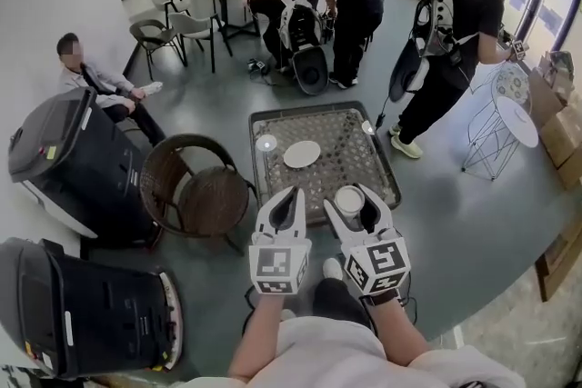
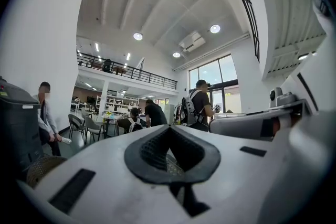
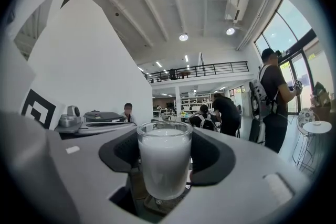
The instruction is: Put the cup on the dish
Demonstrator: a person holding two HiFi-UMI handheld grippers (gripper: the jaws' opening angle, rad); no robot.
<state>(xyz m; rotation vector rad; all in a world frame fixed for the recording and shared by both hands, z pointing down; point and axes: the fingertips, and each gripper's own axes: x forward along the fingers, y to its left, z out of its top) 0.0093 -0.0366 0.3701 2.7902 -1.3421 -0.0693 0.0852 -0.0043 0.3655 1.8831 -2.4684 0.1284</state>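
A frosted glass cup [image 1: 349, 199] full of something white stands upright between the jaws of my right gripper [image 1: 351, 206], which is shut on it above the near edge of the low table [image 1: 366, 175]. In the right gripper view the cup [image 3: 164, 162] fills the gap between the dark pads [image 3: 212, 157]. A white dish [image 1: 302, 154] lies on the middle of the table, beyond the cup and a little to its left. My left gripper [image 1: 284, 213] hovers beside the right one with its jaws together and nothing held. The left gripper view shows its pads [image 2: 152, 152] nearly meeting.
A small round glass thing [image 1: 265, 143] sits on the table left of the dish. A wicker chair [image 1: 195, 191] stands to the table's left, with two black bins [image 1: 73, 164] beyond it. Several people stand behind the table. A white side table [image 1: 516, 118] is at right.
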